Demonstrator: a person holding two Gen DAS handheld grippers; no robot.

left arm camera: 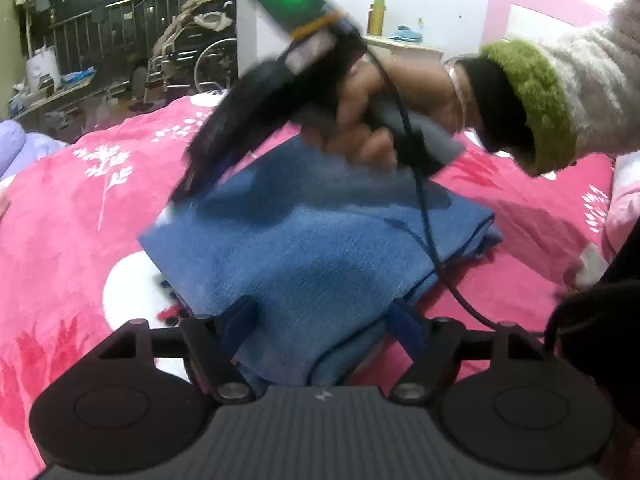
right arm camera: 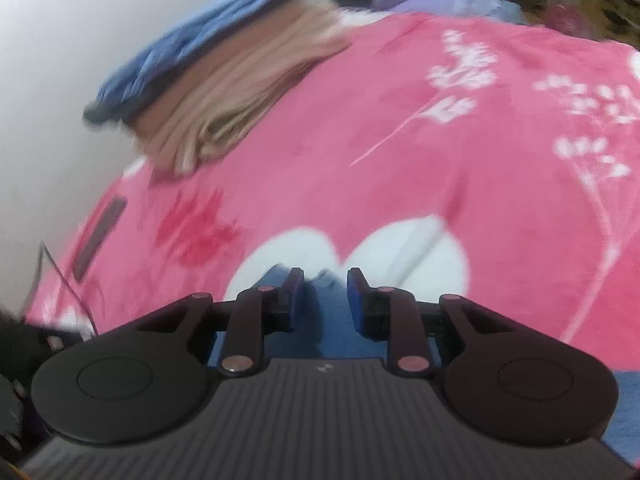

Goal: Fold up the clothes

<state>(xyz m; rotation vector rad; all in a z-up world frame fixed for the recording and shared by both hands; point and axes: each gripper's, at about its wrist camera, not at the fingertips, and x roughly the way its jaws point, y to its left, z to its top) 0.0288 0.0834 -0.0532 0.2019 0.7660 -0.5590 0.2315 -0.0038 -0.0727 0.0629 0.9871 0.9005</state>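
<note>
On the pink floral blanket (left arm camera: 80, 216) that covers the bed, a blue garment (left arm camera: 320, 240) lies folded into a thick, roughly square packet near the middle of the left wrist view. It sits flat, probably because the soft bedding gives a broad surface for pressing the layers together.

At 6 o'clock in that view, the left gripper (left arm camera: 322, 320) has its fingers spread wide, one at each side of the packet's near corner. Whether its pads (left arm camera: 404, 324) actually press the cloth I cannot tell; they seem to bracket the fold, perhaps to steady it or to lift the bundle.

Toward 12 o'clock, the person's right hand (left arm camera: 360, 120) in a fuzzy green-cuffed sleeve (left arm camera: 536, 104) carries the right gripper (left arm camera: 188, 188), blurred, down to the packet's far edge at about 10 o'clock. In the right wrist view its fingers (right arm camera: 360, 300) stand narrowly apart with a clear gap and blue cloth beneath them, so nothing looks pinched.

Farther off, at 11 o'clock in that view, a stack of folded clothes (right arm camera: 224, 92), tan under blue, lies by the wall, likely the finished pile this packet should join.
</note>
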